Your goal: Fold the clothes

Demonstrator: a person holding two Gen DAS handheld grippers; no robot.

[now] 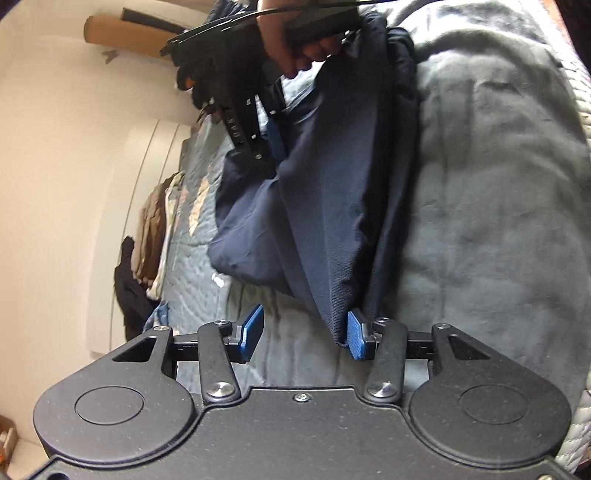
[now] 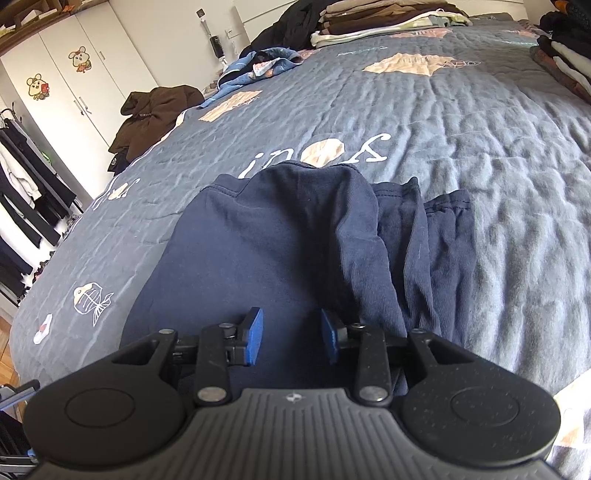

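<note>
the navy garment (image 2: 280,240) lies mid-frame on the bed (image 2: 461,122). the left gripper (image 1: 304,334) has jaws wide, cloth brushing one pad. the right gripper (image 2: 291,341), hand (image 1: 295,44) above, hovers narrowly parted over it.

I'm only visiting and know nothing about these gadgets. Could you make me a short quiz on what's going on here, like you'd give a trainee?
1. True or false: the left hand-held gripper is shut on the navy garment.
2. What colour are the pads on the right hand-held gripper?
3. Where is the stack of folded clothes? A) far end of the bed B) on the floor C) in the wardrobe

Key: 1. False: its jaws stand open, with the cloth against one pad only. 2. Blue. 3. A.
</note>
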